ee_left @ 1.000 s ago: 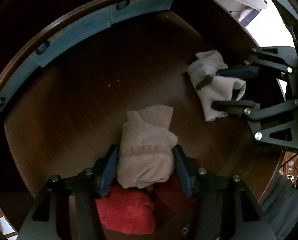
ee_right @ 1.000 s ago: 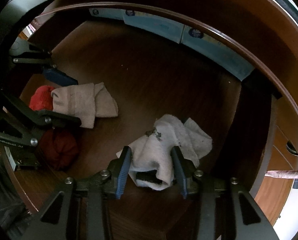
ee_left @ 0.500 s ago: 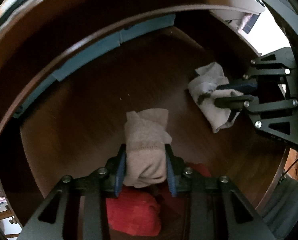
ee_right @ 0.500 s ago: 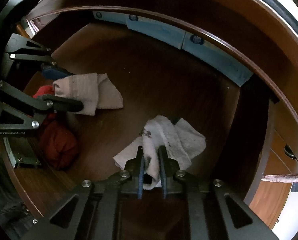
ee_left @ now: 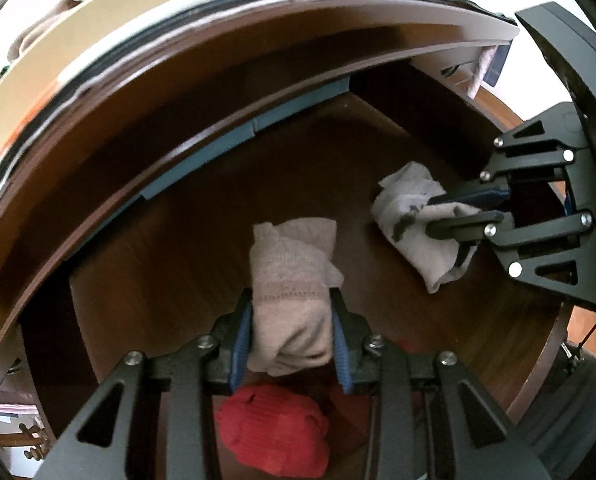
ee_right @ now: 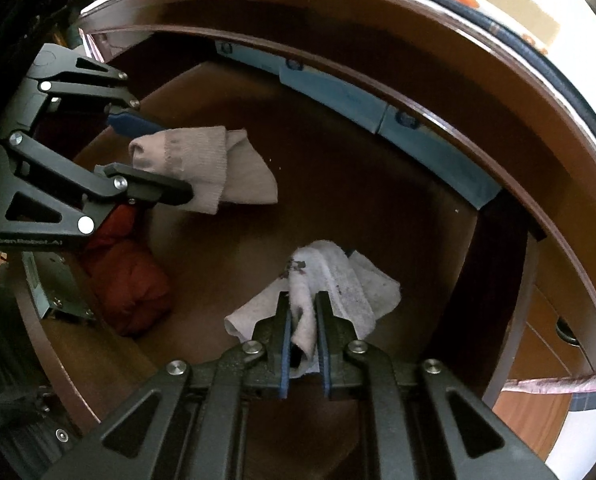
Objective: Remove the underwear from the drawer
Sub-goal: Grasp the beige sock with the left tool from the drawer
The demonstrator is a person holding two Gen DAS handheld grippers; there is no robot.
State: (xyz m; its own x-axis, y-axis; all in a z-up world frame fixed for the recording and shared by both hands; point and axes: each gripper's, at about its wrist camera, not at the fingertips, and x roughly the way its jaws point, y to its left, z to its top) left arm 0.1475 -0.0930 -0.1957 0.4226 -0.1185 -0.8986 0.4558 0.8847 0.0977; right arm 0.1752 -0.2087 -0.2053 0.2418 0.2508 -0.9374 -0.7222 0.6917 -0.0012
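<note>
Both grippers are pointing steeply down into the open wooden drawer point(ee_left: 218, 216), side by side. The left gripper point(ee_left: 292, 334) is pinching a beige roll point(ee_left: 292, 300) of cloth between its blue pads point(ee_left: 240, 340); the pads are pressing on both sides of the roll, and the far end of the roll is sticking out past the fingertips over the drawer floor. In the right wrist view the same roll point(ee_right: 202, 168) is hanging in that gripper point(ee_right: 154, 160) with a loose flap on the far side.

The right gripper point(ee_right: 302, 320) is pressed almost together on a thin fold of a white cloth point(ee_right: 337, 284) with dark marks; the rest of the cloth is spreading out on both sides of the fingers. From the left wrist view this cloth point(ee_left: 413, 220) is sitting between the jaws of the right gripper point(ee_left: 437, 212), well apart from the beige roll.

A red bundle point(ee_left: 274, 432) is lying on the drawer floor under the left gripper, near the front edge. Blue tape point(ee_right: 385, 128) is running along the back wall.
</note>
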